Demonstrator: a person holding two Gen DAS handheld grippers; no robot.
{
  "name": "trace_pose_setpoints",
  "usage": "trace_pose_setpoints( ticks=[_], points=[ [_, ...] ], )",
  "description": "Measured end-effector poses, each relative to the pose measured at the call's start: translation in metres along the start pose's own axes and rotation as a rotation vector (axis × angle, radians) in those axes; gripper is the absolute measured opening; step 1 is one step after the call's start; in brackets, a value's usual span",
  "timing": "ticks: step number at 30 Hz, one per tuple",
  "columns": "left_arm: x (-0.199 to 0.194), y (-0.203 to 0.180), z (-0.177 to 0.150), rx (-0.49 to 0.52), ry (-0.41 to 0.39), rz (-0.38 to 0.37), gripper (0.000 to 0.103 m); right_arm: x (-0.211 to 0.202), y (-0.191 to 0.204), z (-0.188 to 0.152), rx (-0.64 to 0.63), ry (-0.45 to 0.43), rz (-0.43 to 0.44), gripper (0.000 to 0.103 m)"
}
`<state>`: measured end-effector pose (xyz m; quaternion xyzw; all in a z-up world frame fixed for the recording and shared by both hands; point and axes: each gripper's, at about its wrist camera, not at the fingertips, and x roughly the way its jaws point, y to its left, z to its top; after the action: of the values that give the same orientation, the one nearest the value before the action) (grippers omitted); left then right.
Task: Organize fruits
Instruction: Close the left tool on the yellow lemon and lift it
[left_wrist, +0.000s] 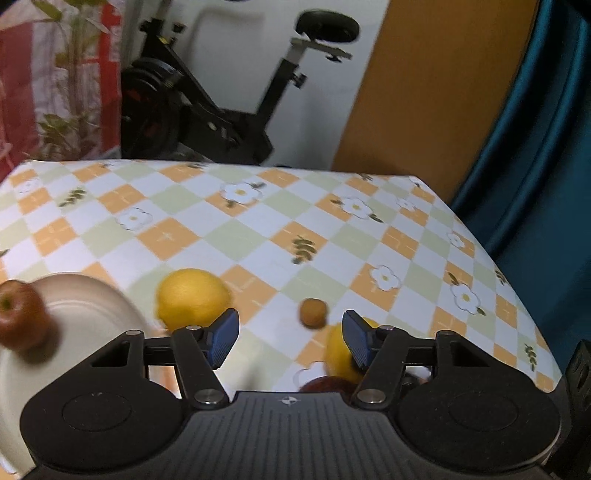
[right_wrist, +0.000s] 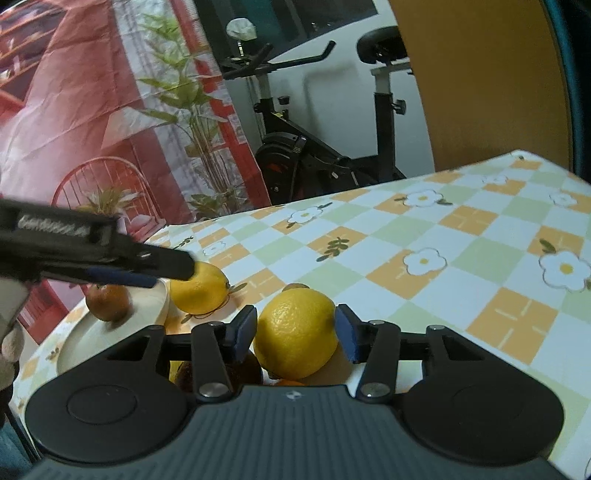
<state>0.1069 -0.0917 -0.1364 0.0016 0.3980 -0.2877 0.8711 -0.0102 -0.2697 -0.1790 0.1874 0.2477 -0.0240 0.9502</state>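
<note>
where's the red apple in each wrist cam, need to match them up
Left wrist: red apple at far left edge, on the cream plate rim.
Right wrist: apple lower left, on the plate, under the left gripper.
Shared landmark: exercise bike behind the table.

Behind the checkered flower tablecloth (left_wrist: 258, 229) stood a black exercise bike (right_wrist: 317, 155), a bamboo-like plant (right_wrist: 192, 110), and an orange board (left_wrist: 436, 81).

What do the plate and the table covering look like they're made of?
The plate looks like glazed ceramic, possibly melamine: cream, smooth, with a soft sheen and a raised rim. The table covering looks like wipeable vinyl or oilcloth: a printed check of orange, green and white with daisies, lying flat and folding smoothly over the edge. Blur leaves both uncertain.
</note>
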Motion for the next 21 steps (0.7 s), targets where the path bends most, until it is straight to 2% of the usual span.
trace_pose_setpoints(
  ticks=[8, 12, 16, 21],
  points=[
    [0.029, -0.017, -0.003, 0.009, 0.096, -0.069, 0.063, 0.003, 0.001, -0.002, -0.046, -0.008, 0.008, 0.05],
    [0.041, -0.023, -0.005, 0.015, 0.133, -0.09, 0.058, 0.003, 0.0, -0.002, -0.046, -0.008, 0.009, 0.05],
    [0.047, -0.025, -0.005, -0.001, 0.143, -0.132, 0.05, 0.004, 0.0, -0.002, -0.043, -0.005, 0.004, 0.052],
    [0.048, -0.023, -0.006, -0.02, 0.137, -0.144, 0.049, 0.007, -0.007, -0.003, -0.005, 0.02, 0.009, 0.056]
  ],
)
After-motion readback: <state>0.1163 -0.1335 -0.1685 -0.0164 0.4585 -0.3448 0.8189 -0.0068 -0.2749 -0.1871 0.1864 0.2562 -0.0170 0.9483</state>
